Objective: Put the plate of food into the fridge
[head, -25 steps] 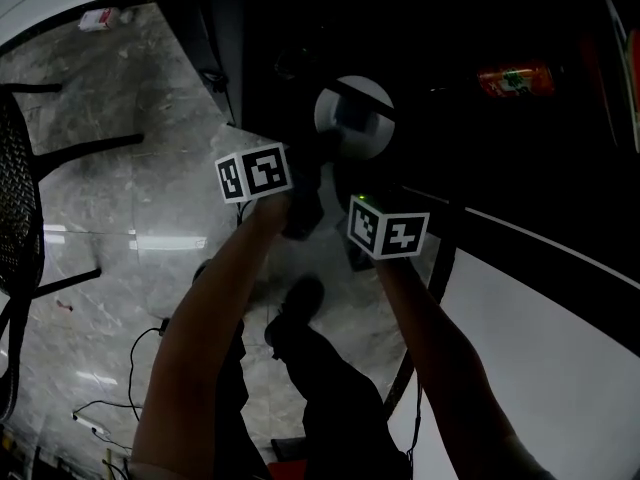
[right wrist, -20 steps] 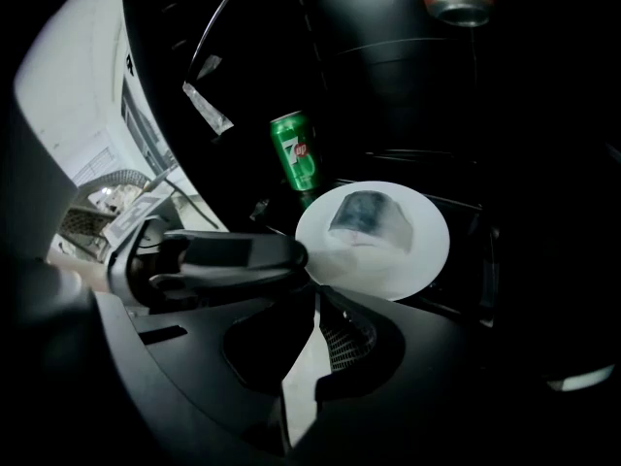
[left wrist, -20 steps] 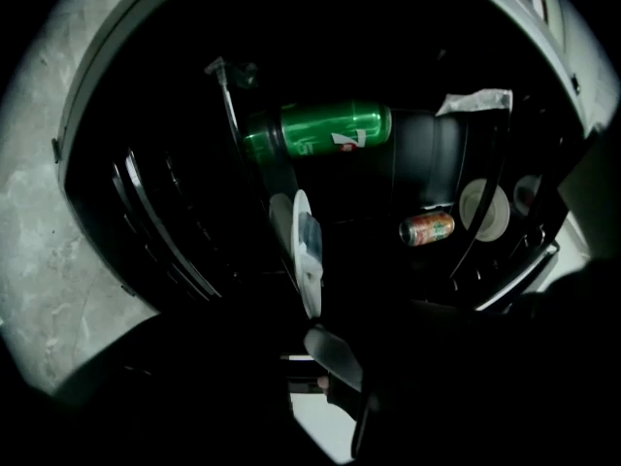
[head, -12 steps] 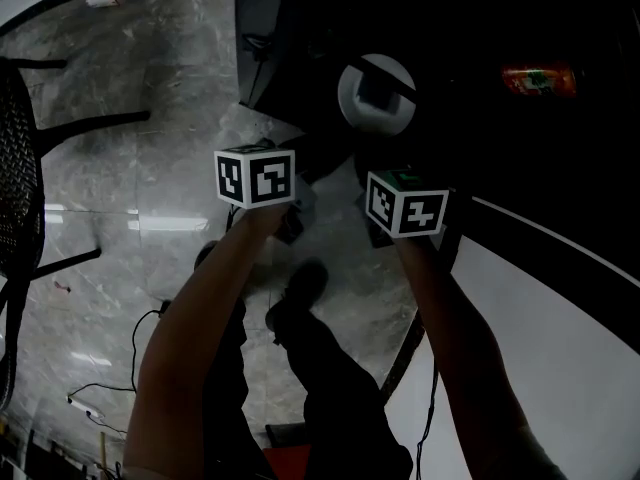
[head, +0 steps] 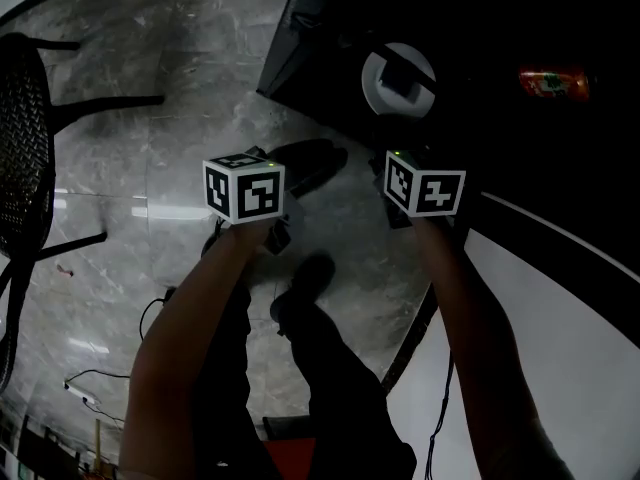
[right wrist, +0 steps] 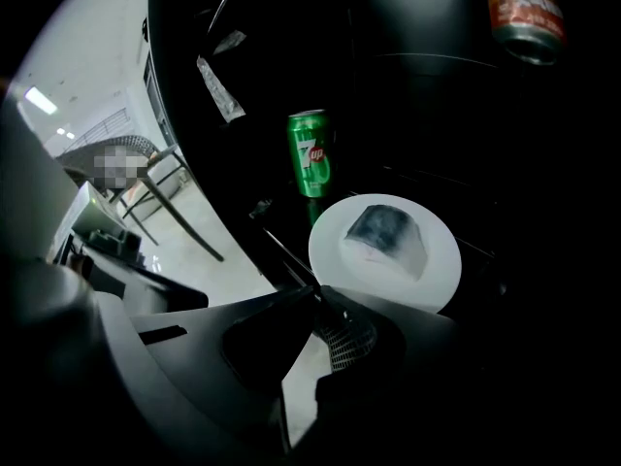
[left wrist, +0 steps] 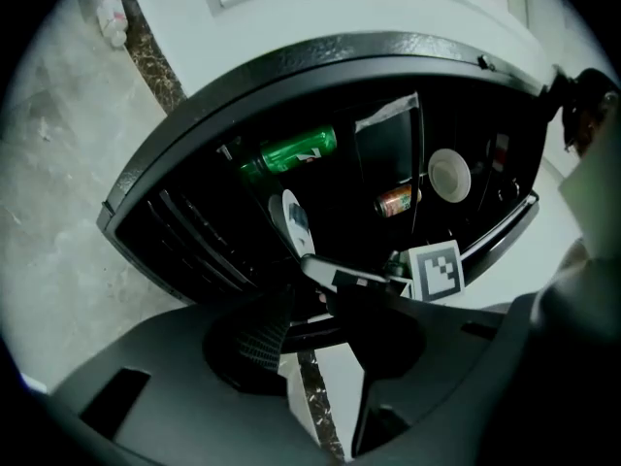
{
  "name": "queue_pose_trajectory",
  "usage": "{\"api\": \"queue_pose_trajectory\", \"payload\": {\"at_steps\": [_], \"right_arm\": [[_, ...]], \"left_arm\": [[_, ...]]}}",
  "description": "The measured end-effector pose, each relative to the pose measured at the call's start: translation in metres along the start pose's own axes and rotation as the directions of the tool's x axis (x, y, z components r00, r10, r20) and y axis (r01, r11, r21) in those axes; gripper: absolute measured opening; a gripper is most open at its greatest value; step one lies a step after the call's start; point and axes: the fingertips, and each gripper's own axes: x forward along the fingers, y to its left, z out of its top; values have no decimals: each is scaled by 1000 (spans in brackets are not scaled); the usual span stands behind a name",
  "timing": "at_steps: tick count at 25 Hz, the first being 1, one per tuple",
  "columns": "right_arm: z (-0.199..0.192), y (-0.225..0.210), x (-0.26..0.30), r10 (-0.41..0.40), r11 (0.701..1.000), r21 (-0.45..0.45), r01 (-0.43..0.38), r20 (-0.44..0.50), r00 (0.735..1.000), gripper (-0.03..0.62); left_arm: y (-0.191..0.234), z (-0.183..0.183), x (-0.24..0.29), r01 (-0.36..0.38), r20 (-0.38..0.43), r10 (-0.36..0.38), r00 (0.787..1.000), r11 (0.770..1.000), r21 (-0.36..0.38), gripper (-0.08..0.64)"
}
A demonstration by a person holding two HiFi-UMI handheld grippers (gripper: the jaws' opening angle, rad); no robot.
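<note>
With the plate [right wrist: 384,250] of food seated inside the fridge [left wrist: 320,51] on the far side, the left gripper [left wrist: 310,328], just opened wide and empty, and the right gripper [right wrist: 315,294], closed on nothing, are best drawn straight back, clear of its rim.

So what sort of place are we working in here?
Probably an indoor dining corner, at an open fridge: green soda can and plate among dark shelves, polished stone floor, black mesh chair.
</note>
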Motion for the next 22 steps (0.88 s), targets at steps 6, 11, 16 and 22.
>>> {"api": "queue_pose_trajectory", "payload": {"at_steps": [6,11,16,22], "right_arm": [[1,21,-19,48,999,16,-49,12,999,32],[-5,40,-40,64,997,46,-63,-15,998,32],[-4,68,-74,60,994,92,-55,-51,997,32],[6,90,-112,65,986,156,-55,-59,996,32]], "left_arm": [[-3,-10,-25,-42,-18,42,999,999,13,135],[-15,-6,-40,-93,-31,95,995,994,49,135],[-32,10,-61,-170,1,171,985,983,73,133],[-62,28,-81,-190,15,190,982,976,108,115]]}}
